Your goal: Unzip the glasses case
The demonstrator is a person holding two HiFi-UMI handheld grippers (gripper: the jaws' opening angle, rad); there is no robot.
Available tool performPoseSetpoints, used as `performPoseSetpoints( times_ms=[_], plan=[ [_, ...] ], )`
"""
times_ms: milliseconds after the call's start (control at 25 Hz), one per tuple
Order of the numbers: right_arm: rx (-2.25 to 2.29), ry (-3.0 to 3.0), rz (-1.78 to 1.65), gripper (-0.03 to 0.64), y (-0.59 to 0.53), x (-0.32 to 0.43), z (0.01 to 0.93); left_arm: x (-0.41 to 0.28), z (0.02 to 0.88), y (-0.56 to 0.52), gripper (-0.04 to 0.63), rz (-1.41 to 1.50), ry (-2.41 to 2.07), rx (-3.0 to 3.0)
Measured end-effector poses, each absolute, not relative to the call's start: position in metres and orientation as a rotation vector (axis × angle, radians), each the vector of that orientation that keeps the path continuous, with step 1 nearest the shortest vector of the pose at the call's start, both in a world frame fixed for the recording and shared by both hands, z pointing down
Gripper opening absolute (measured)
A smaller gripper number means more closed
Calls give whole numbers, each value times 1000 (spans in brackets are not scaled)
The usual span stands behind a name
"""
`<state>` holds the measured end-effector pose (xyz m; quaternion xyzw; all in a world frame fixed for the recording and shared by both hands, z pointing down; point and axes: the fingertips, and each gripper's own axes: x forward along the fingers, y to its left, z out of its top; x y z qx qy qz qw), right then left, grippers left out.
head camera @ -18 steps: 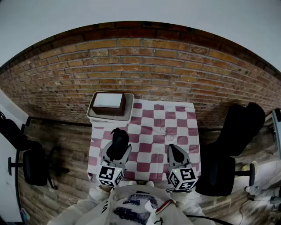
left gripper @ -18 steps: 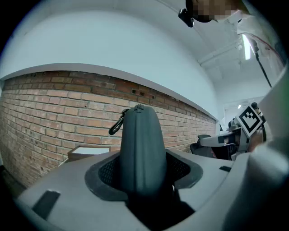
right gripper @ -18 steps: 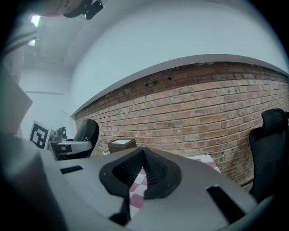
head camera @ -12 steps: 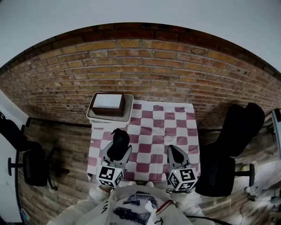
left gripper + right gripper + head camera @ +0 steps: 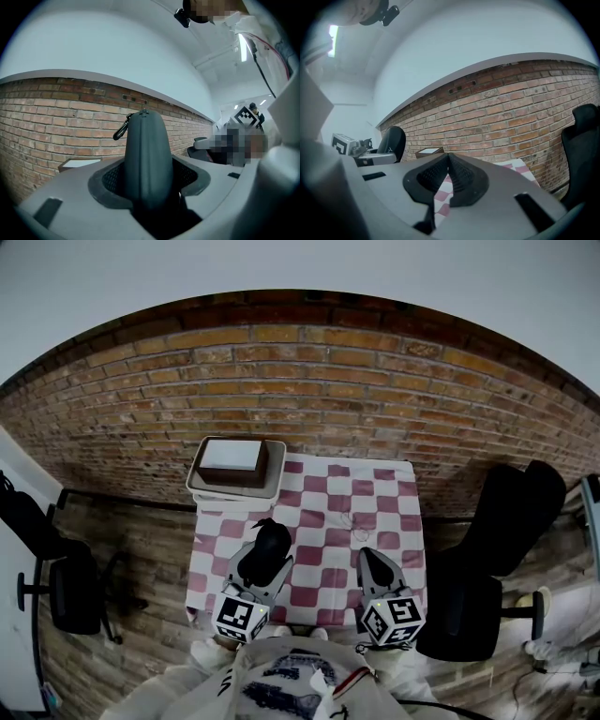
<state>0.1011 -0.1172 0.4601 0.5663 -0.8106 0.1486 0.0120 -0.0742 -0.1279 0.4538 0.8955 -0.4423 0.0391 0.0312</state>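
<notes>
While your left gripper has its jaws pressed on the lower part of the glasses case, keep that squeeze firm. Hold the case steady so it can't twist when the zip gets pulled. The case sticks up out of the jaws, over the near left part of the bench with its red and white checked cloth. Now look to the right. Your right gripper hangs over the near right part of the bench, with its jaws pressed together and nothing in them. I think this is the step where that gripper must go and find the zip pull. Open its jaws just a little, bring them to the top end of the case, and pinch only the small tab, not the clip. Then pull slowly along the seam. The case is dark, smooth and long, with round ends. A thin line runs down its middle, and the small black clip hangs off its top.
</notes>
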Motion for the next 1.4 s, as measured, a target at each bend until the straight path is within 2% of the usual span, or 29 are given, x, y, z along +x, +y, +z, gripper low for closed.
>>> performPoseSetpoints(
  times_ms=[520,1400],
  plan=[
    [1508,-2740,505,14,-121,51,434,-36,441,-108,261,111,-1167,2950],
    [1449,-2769,516,14,-128,44,429,0,443,-92,261,143,-916,3037]
  ],
)
